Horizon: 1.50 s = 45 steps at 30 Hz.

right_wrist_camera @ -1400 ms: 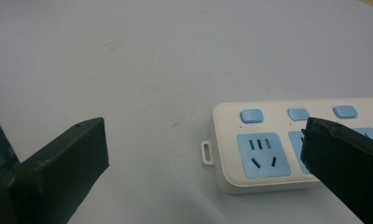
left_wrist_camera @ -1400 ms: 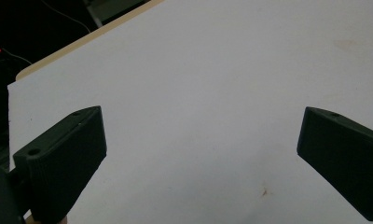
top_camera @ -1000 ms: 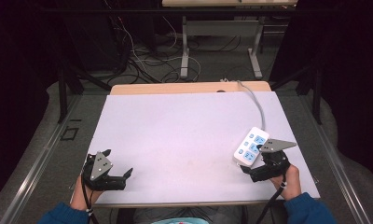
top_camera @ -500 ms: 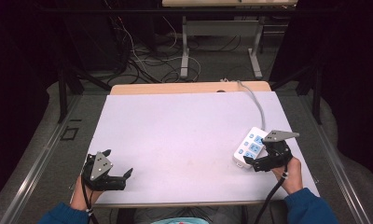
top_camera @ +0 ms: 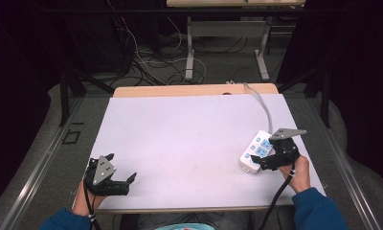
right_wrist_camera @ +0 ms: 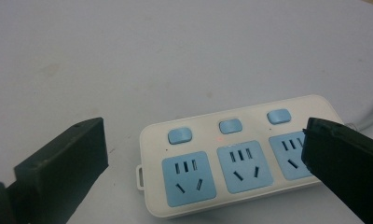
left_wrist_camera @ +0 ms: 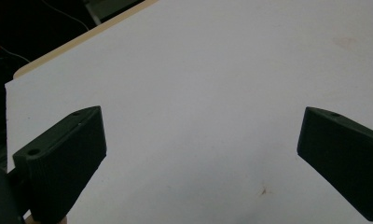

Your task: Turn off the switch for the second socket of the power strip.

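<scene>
The work in hand is an approach to the power strip, which lies flat on the white table near its right edge, its grey cord running off toward the far side. The right gripper hovers just at the strip's near end; in the right gripper view its jaws stand wide apart and hold nothing, one jaw over bare table to the left of the strip and the other overlapping the socket at its far end. That view shows three blue sockets, each with a blue button above it, and what looks like a faint red light beside the middle button. This reads as the reaching step, with no grasp or press made yet. The next move probably calls for lining the gripper up, either closing it across the strip's narrow body to lift or shift it, or bringing one jaw tip down on a button; which is meant cannot be told. The left gripper rests at the near left corner, well apart from the strip, its jaws also spread wide and empty over bare table.
</scene>
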Available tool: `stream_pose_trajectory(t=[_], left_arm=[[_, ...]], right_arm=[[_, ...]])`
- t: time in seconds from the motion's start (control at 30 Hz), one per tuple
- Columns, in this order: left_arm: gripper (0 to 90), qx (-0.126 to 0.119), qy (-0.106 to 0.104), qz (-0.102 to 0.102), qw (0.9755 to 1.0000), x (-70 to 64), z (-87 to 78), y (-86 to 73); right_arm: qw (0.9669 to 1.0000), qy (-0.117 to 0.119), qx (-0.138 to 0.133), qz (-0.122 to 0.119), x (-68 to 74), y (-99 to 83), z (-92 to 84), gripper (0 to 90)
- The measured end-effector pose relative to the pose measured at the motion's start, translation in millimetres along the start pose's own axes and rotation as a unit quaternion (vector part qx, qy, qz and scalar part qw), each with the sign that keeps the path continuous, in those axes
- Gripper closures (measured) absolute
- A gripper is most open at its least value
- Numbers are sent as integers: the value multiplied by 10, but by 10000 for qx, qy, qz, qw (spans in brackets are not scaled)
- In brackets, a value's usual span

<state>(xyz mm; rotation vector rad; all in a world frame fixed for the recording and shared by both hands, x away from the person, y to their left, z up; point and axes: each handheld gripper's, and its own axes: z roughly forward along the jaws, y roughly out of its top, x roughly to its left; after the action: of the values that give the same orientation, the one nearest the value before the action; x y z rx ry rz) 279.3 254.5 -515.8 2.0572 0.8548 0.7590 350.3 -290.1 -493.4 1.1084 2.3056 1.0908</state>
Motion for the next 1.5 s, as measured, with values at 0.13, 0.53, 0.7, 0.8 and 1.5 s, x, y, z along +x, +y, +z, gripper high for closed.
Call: stream_pose_trajectory(t=[0.13,0.53,0.7,0.8,1.5], left_arm=[[9,3,-1,-2,10000,-1,-2,0],[9,5,-2,3,10000,-1,-2,0],[9,3,-5,-1,10000,-2,-1,0],[9,2,-5,2,10000,-1,0,0],[10,2,7,1,10000,-5,0,0]], right_arm=[[10000,15,6,36,-35,15,20,0],[9999,-14,83,102,-112,60,68,0],[9998,-12,124,128,-149,68,88,0],[9998,-16,139,170,-170,67,100,0],[9993,-124,156,307,-259,99,178,138]])
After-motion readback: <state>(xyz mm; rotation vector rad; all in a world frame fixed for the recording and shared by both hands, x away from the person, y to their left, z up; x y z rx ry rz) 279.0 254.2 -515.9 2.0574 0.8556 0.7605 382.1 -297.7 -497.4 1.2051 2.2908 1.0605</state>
